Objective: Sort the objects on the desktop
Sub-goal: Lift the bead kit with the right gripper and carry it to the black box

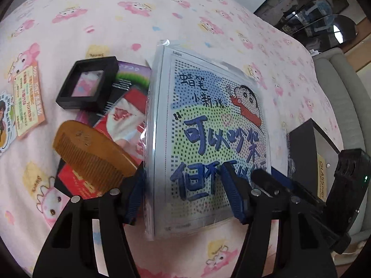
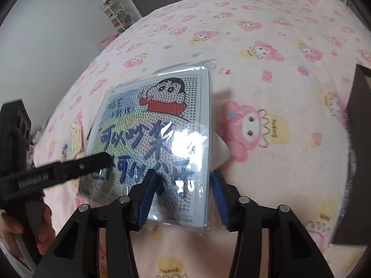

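Note:
A cartoon picture sheet in a clear plastic sleeve (image 1: 208,139) is held up above the pink blanket. My left gripper (image 1: 185,185) has its blue-padded fingers on both sides of the sheet's lower edge. My right gripper (image 2: 183,194) straddles the same sheet (image 2: 162,134) from the other side. The right gripper's black body also shows at the right of the left wrist view (image 1: 343,185). The left gripper's finger (image 2: 76,166) crosses the sheet in the right wrist view. Whether each pair of pads presses the sheet is unclear.
A wooden comb (image 1: 92,155), a black frame box (image 1: 88,85), several booklets (image 1: 125,115) and stickers (image 1: 27,99) lie left of the sheet. A dark box (image 1: 308,153) lies on the right. It also shows at the right edge of the right wrist view (image 2: 357,139). A pink blanket (image 2: 266,46) covers the surface.

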`<state>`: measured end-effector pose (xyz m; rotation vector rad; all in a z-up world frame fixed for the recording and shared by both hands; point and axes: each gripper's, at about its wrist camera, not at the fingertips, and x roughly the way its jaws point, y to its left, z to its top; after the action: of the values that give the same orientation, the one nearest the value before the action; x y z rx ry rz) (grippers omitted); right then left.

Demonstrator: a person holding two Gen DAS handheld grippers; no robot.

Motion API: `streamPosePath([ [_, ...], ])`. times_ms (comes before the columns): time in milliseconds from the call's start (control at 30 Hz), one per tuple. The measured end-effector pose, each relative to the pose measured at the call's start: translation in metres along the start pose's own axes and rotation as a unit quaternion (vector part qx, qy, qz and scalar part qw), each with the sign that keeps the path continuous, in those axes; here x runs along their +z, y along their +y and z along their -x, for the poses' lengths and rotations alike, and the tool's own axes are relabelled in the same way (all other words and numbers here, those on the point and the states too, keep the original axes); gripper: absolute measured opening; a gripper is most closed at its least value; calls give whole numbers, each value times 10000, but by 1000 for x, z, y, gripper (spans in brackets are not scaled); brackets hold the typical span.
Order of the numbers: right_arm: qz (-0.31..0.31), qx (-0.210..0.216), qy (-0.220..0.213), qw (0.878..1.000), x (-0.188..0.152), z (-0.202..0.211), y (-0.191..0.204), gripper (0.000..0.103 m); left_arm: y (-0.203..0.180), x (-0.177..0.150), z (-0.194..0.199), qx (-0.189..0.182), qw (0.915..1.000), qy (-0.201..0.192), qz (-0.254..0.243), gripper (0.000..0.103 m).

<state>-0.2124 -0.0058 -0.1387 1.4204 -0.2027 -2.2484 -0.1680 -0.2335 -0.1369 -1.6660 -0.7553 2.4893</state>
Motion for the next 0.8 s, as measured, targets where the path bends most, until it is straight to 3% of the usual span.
streamPosePath([
  [133,228,-181,-273,9992,-3,29,9,45,-1,-6,10,-385,9992,14,125,63],
  [267,340,-93,-335,9988,-17,64,3,42,-23,-18,24,-548,9985,16,-37,59],
  [533,-108,-246,-246,9993,-71,115,-57,42,-113,-70,3,-414,9944,465,-850,59],
  [800,-347,-149,250,9990,-120,118,-100,42,-132,-102,-28,-355,9893,1134,-844,60],
])
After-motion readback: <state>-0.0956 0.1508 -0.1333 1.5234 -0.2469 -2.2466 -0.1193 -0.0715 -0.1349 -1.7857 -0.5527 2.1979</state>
